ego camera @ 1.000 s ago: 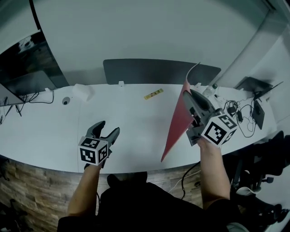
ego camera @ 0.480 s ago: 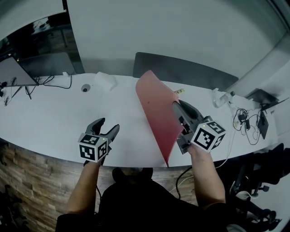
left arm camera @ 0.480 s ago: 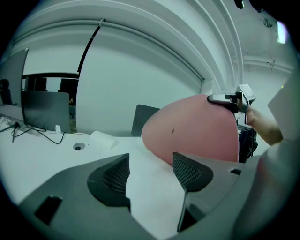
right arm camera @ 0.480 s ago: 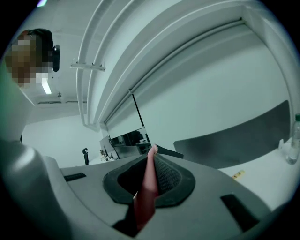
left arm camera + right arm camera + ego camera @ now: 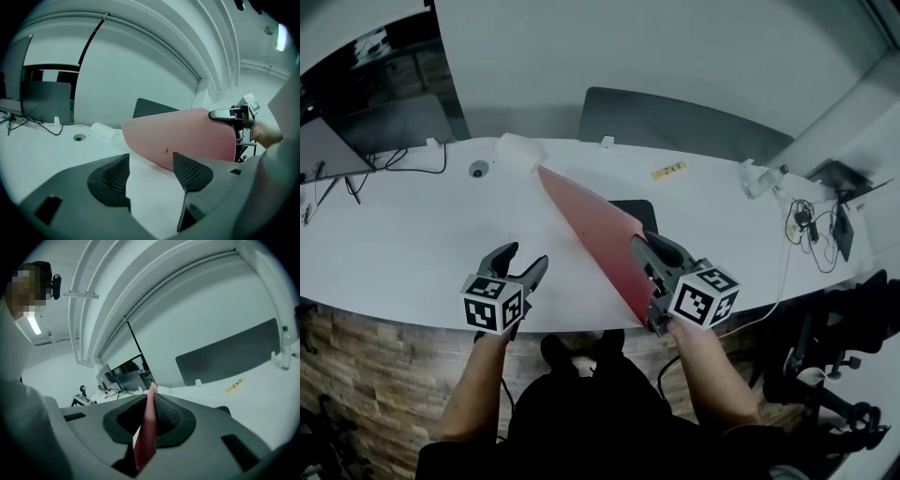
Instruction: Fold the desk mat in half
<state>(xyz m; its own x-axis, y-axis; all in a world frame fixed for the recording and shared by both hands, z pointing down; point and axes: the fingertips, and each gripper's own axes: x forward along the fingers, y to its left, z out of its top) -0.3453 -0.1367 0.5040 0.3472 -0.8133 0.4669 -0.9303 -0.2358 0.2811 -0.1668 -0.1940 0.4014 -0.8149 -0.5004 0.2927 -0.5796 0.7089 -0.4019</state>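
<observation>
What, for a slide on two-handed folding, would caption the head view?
Right gripper clamps the red desk mat by one edge, tilted over the white desk; left gripper hovers open and empty alongside.

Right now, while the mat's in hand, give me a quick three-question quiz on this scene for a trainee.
1. True or false: the left gripper grips the desk mat.
2. Pick one: the right gripper's jaws are A) apart with nothing between them; B) shut on the desk mat's edge; C) out of every view.
3. Short answer: does the desk mat lie flat on the desk?

Key: 1 false, its jaws stand apart and empty. 2 B. 3 no, the held edge is raised and the mat slopes.
</observation>
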